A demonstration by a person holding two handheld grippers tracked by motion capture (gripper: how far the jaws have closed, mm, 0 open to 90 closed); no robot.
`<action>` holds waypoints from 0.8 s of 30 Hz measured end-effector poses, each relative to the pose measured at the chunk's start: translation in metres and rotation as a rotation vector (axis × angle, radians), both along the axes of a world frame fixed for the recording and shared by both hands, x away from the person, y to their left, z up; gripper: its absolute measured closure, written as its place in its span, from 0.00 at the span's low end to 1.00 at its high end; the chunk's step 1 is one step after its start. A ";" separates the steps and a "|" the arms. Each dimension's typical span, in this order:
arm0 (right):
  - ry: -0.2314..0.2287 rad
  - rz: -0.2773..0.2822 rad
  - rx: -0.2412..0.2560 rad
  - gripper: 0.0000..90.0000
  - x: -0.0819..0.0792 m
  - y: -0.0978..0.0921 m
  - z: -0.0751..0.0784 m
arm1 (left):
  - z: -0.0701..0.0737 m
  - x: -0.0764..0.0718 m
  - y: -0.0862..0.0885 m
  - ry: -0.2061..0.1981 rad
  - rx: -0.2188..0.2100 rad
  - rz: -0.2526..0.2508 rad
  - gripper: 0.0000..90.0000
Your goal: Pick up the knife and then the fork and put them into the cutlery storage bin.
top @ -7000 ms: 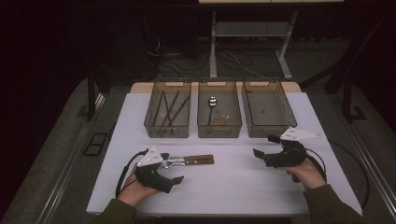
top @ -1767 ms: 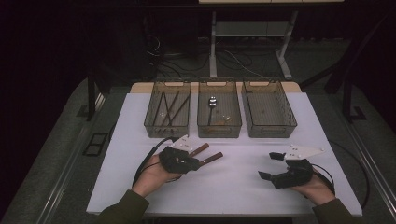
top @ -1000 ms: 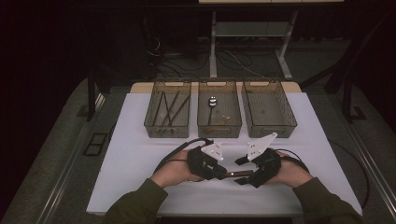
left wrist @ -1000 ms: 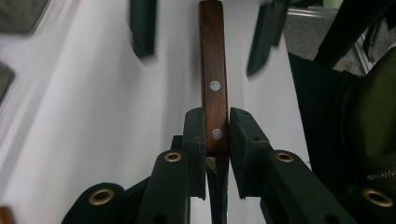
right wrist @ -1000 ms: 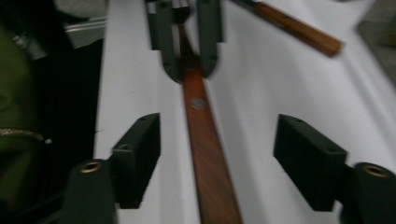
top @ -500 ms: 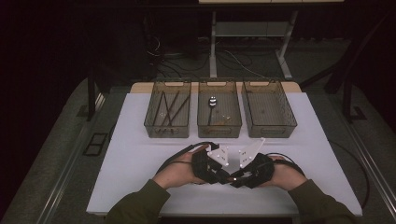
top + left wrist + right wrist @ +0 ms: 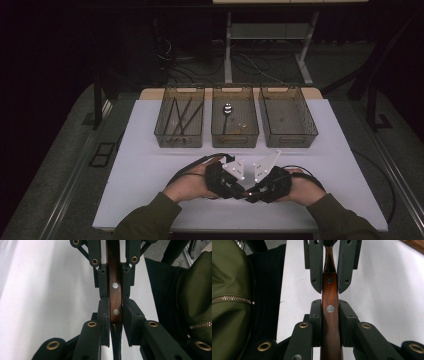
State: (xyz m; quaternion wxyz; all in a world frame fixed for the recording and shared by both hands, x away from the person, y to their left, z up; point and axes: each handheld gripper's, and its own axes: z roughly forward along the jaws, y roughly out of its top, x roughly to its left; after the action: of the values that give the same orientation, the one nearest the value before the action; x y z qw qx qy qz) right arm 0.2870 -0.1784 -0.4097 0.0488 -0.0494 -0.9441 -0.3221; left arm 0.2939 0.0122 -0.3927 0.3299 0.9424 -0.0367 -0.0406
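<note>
A utensil with a brown wooden handle (image 7: 115,298) and two metal rivets is held between both grippers. In the left gripper view my left gripper (image 7: 116,306) is shut on the handle's end, where a dark metal part begins. My right gripper (image 7: 115,277) closes on the same handle from the far side. The right gripper view has my right gripper (image 7: 330,305) shut on the handle (image 7: 330,322), with my left gripper (image 7: 329,285) clamped just beyond. From above, the left gripper (image 7: 234,187) and right gripper (image 7: 253,192) meet tip to tip at the table's front centre.
Three clear trays stand in a row at the back: the left tray (image 7: 161,131) holds dark sticks, the middle tray (image 7: 235,137) a spoon (image 7: 227,109), the right tray (image 7: 311,131) looks bare. Cables loop beside both hands. The white table (image 7: 145,170) ends just behind my forearms.
The left gripper carried the utensil from the front left to the centre. The right gripper came in from the right and shut on the handle. In the last half second little moved.
</note>
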 end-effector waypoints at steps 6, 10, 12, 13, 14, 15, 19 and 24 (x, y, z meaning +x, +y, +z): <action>0.006 -0.031 0.002 0.83 0.004 -0.006 -0.002 | 0.001 0.004 0.018 0.018 -0.074 0.086 0.60; 0.010 -0.061 -0.003 0.83 0.006 -0.014 -0.001 | 0.000 0.007 0.040 0.034 -0.128 0.186 0.52; 0.008 -0.081 0.007 0.83 0.008 -0.018 0.000 | -0.001 0.007 0.052 0.021 -0.157 0.235 0.49; 0.006 -0.095 0.004 0.83 0.008 -0.021 0.001 | -0.001 0.008 0.058 0.008 -0.170 0.262 0.49; 0.008 -0.111 0.007 0.83 0.010 -0.024 0.001 | -0.001 0.007 0.065 -0.004 -0.186 0.297 0.47; -0.001 -0.127 0.004 0.83 0.011 -0.028 0.002 | 0.000 0.007 0.071 -0.003 -0.212 0.333 0.46; -0.009 -0.208 0.008 0.83 0.016 -0.043 0.004 | 0.000 0.008 0.093 -0.038 -0.238 0.469 0.41; -0.018 -0.279 0.031 0.83 0.021 -0.061 0.008 | -0.008 0.002 0.112 -0.061 -0.265 0.571 0.32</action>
State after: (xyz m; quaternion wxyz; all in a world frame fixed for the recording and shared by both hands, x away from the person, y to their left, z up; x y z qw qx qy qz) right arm 0.3081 -0.2392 -0.4021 -0.0044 -0.1766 -0.9233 -0.3410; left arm 0.2957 0.1240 -0.4003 0.4465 0.8643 0.2145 0.0868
